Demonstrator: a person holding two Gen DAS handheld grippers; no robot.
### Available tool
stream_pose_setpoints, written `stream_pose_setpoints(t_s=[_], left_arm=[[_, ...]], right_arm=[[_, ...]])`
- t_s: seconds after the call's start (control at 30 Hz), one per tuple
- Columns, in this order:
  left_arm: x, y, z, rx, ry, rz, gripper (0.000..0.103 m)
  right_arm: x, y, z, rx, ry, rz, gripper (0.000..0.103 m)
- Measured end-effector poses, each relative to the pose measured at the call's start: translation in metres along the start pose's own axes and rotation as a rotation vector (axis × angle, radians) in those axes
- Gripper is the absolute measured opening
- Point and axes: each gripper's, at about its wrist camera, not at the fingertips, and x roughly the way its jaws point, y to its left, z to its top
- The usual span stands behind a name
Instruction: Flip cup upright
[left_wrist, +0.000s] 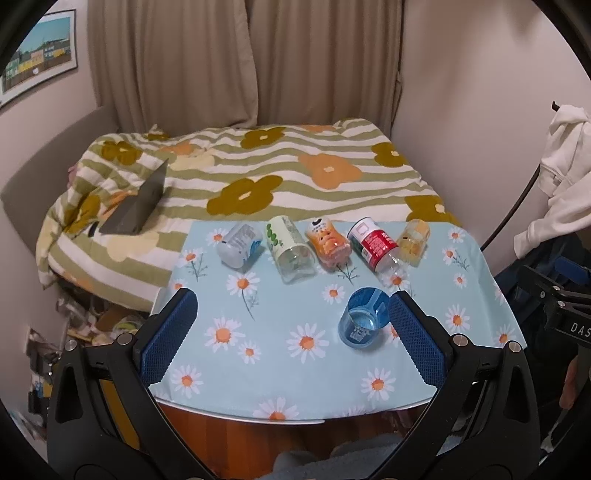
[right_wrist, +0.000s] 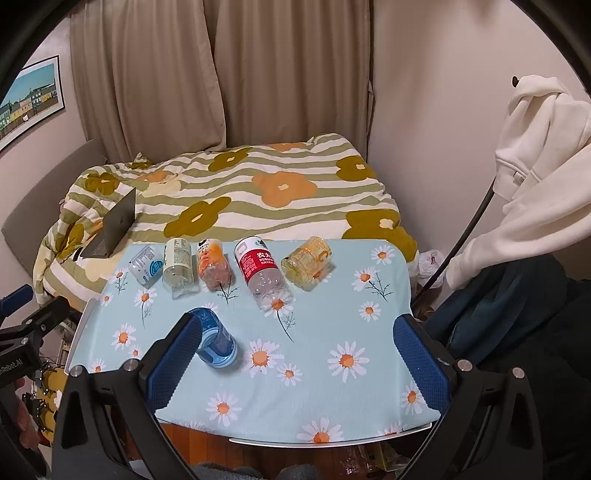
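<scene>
A clear blue plastic cup (left_wrist: 364, 319) with white print stands on the daisy-print tablecloth (left_wrist: 280, 369), its mouth facing up. My left gripper (left_wrist: 291, 332) is open and empty, above the near part of the table; the cup sits just inside its right finger (left_wrist: 413, 332), apart from it. In the right wrist view the cup (right_wrist: 216, 345) shows beside my right gripper's left finger (right_wrist: 173, 358). My right gripper (right_wrist: 299, 362) is open and empty, held back over the table's near edge.
Several empty bottles lie in a row at the table's far side: white-blue (left_wrist: 240, 245), green-label (left_wrist: 290, 249), orange (left_wrist: 328, 243), red-label (left_wrist: 375, 245), yellow (left_wrist: 413, 242). Behind is a bed with a flowered quilt (left_wrist: 295, 173) and a laptop (left_wrist: 142, 205). A white hoodie (right_wrist: 535, 162) hangs right.
</scene>
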Motion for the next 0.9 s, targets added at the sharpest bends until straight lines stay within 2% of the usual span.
stream_pose_setpoints(t_s=[0.9], left_arm=[[-0.0007, -0.0041, 0.0075, 0.024, -0.033, 0.004, 0.103]], right_arm=[[-0.003, -0.0004, 0.0026, 0.001, -0.013, -0.024, 0.103]])
